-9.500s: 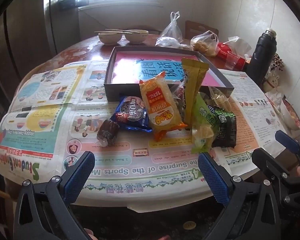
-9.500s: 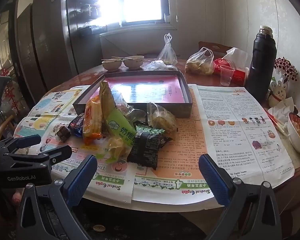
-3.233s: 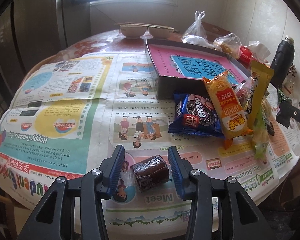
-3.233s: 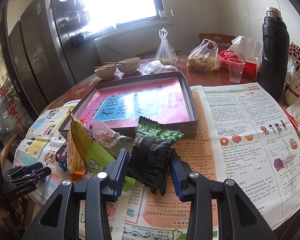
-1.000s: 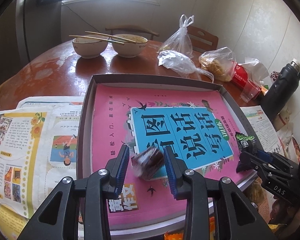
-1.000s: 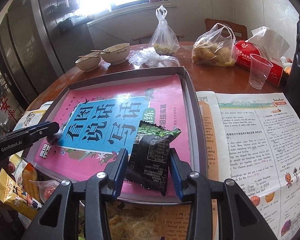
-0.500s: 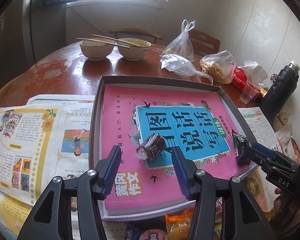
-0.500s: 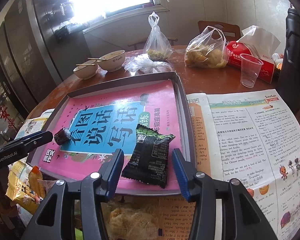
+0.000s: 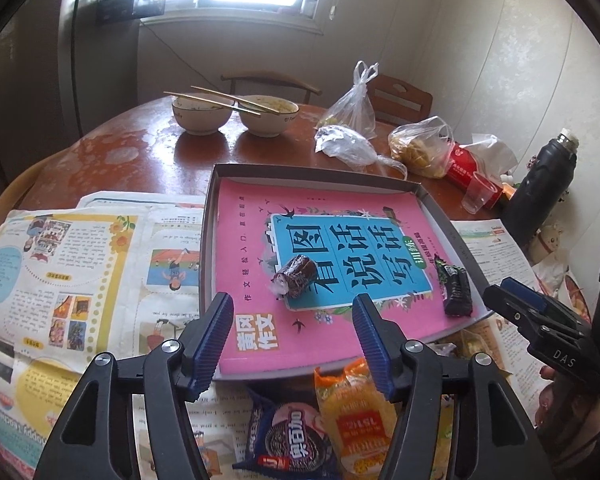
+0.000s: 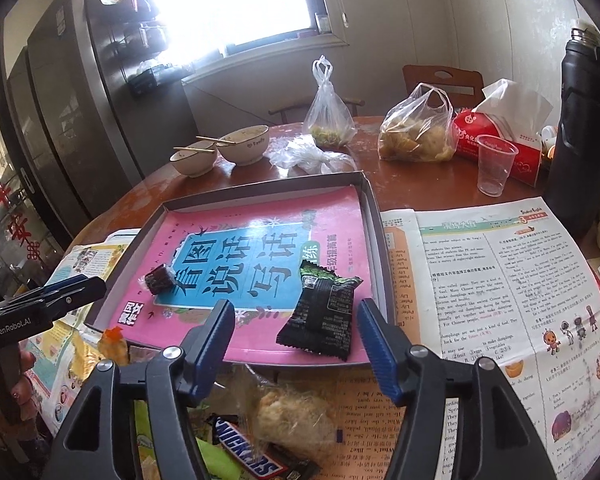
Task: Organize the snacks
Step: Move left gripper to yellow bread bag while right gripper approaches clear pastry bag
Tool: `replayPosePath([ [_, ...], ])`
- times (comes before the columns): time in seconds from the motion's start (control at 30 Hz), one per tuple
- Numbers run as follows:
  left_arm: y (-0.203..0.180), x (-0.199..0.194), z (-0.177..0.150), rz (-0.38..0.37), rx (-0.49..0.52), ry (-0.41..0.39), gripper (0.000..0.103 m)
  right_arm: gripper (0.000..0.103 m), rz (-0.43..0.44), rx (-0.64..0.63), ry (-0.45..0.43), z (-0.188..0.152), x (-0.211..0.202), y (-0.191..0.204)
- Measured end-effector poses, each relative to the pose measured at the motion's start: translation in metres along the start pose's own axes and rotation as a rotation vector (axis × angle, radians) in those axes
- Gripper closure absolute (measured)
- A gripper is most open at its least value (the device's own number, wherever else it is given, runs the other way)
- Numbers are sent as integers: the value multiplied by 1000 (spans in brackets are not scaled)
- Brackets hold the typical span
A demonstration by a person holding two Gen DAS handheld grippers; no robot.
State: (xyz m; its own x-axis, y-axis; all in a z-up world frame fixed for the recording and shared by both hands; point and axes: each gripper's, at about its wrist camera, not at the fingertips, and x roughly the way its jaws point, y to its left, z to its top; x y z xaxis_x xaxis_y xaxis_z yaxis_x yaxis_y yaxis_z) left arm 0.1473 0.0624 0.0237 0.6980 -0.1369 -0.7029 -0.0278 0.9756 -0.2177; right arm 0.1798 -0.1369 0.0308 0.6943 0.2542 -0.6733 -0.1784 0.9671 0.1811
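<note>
A grey tray (image 9: 210,240) (image 10: 374,216) lined with a pink and blue booklet lies on the table. A small dark brown wrapped snack (image 9: 295,281) (image 10: 160,279) lies in it at the left. A black and green packet (image 10: 320,310) (image 9: 454,286) lies in it at the right front. My left gripper (image 9: 294,342) is open and empty, just in front of the brown snack. My right gripper (image 10: 296,346) is open and empty, just in front of the black packet. Loose snacks lie before the tray: a blue cookie pack (image 9: 294,440), an orange pack (image 9: 356,416), a Snickers bar (image 10: 248,450).
Newspapers (image 9: 80,264) (image 10: 500,280) cover the near table. Behind the tray stand two bowls with chopsticks (image 9: 236,114), plastic bags (image 10: 416,132), a clear cup (image 10: 494,164), a red tissue pack (image 10: 500,136) and a black flask (image 10: 584,120).
Both grippers have opened wider and drawn back toward me. The brown snack and the black packet now lie free in the tray.
</note>
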Motion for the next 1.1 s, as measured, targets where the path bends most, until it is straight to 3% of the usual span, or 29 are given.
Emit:
replayPosePath([
  [0.37, 2, -22, -11, -5, -19, -17, 37, 37, 16, -29, -22, -5, -19, 12],
  [0.7, -4, -38, -21, 7, -13, -31, 28, 30, 22, -34, -41, -11, -35, 17],
  [1.1, -14, -38, -38, -7, 14, 16, 27, 27, 24, -46, -46, -16, -45, 20],
])
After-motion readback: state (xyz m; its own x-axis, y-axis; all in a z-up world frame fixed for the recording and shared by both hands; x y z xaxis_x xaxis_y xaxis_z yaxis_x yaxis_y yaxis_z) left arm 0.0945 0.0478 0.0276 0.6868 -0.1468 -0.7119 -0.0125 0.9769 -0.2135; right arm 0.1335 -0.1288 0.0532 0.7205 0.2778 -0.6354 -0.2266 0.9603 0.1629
